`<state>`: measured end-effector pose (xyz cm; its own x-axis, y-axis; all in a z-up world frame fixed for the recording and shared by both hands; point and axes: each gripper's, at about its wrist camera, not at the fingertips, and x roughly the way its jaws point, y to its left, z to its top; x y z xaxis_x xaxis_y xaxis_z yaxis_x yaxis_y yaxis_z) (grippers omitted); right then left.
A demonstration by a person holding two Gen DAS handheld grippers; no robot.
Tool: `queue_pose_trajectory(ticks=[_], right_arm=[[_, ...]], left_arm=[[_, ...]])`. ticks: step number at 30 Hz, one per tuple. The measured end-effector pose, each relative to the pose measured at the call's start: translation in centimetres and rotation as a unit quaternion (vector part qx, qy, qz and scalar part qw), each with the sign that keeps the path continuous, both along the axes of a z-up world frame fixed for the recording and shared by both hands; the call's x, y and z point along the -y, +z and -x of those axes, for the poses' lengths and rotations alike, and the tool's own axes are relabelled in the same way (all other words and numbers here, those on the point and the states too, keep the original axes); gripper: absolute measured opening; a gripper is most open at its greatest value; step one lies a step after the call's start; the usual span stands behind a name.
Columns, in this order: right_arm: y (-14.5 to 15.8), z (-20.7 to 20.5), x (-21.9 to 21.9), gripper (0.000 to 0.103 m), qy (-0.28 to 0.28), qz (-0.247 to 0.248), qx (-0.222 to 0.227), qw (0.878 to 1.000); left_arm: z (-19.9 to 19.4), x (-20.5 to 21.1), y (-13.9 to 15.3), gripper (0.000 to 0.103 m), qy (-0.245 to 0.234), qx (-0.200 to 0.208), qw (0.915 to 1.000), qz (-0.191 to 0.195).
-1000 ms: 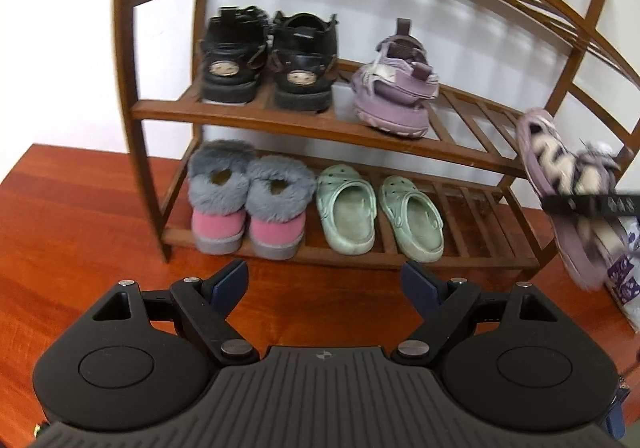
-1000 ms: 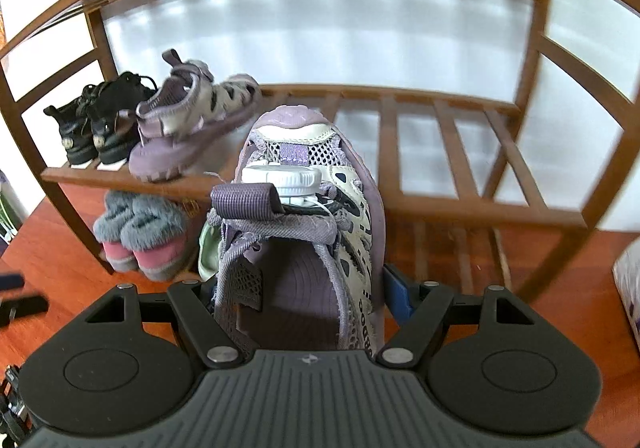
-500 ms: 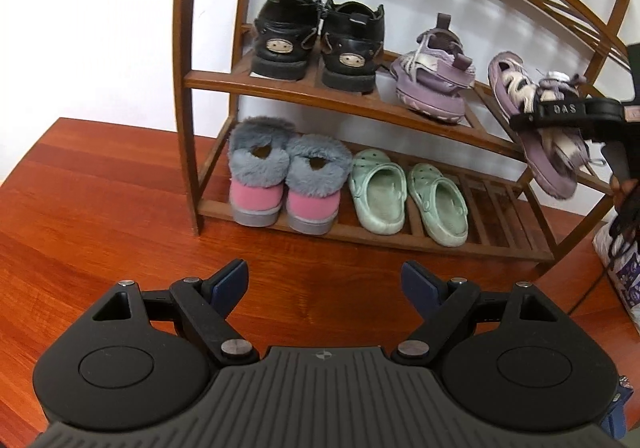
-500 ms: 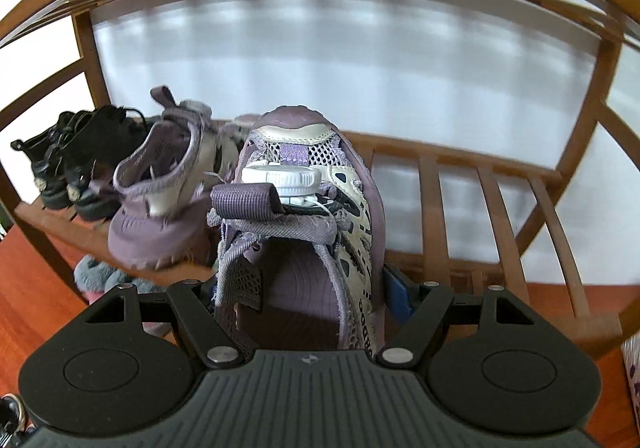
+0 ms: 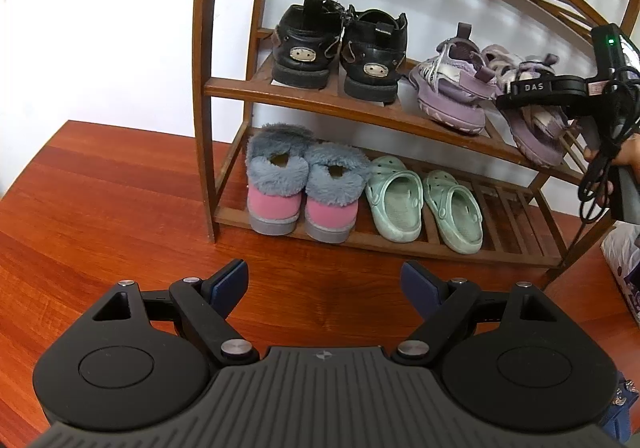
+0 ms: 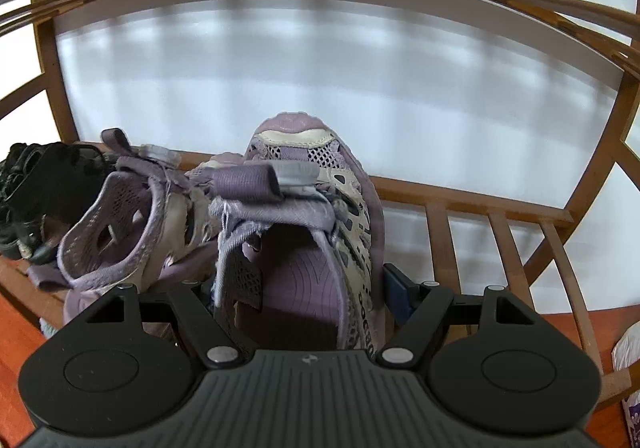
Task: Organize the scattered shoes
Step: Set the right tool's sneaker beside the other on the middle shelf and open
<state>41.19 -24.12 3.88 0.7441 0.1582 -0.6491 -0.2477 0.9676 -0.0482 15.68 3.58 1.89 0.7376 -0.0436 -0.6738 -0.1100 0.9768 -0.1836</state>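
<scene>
The right gripper (image 6: 298,284) is clamped across the heel end of a purple sandal (image 6: 304,232), toe pointing toward the white wall, and holds it at the middle shelf (image 5: 360,108) of the wooden shoe rack (image 5: 204,88) — just beside its mate, the second purple sandal (image 6: 132,224), which already sits on that shelf. From the left wrist view the held sandal's heel end hangs past the shelf's front edge; whether its sole touches the slats I cannot tell. Left of the purple pair on the same shelf stand two black shoes (image 5: 340,48), heels outward. On the bottom shelf, a pair of pink slippers with grey fur cuffs (image 5: 300,188) sits beside a pair of pale green clogs (image 5: 424,204). The left gripper (image 5: 324,284) hangs over the red-brown wooden floor (image 5: 100,208) in front of the rack — its jaws wide apart, nothing between them.
</scene>
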Motion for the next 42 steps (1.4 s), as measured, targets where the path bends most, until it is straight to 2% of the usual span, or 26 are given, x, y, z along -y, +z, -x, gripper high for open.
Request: queue_pose_trajectory(ticks=[15, 19, 42], right_arm=[[-1.6, -1.4, -0.2, 0.081, -0.015, -0.011, 0.012, 1.0], [-1.5, -1.2, -0.3, 0.083, -0.01, 0.006, 0.027, 1.0], [-0.3, 3.7, 0.7, 0.087, 0.01, -0.008, 0.025, 1.0]], left_arm=[[-1.4, 0.3, -1.0, 0.085, -0.012, -0.011, 0.9999, -0.005], [-1.6, 0.3, -1.2, 0.085, -0.012, -0.013, 0.9998, -0.005], [-0.4, 1.9, -0.6, 0.085, -0.039, -0.003, 0.9992, -0.003]])
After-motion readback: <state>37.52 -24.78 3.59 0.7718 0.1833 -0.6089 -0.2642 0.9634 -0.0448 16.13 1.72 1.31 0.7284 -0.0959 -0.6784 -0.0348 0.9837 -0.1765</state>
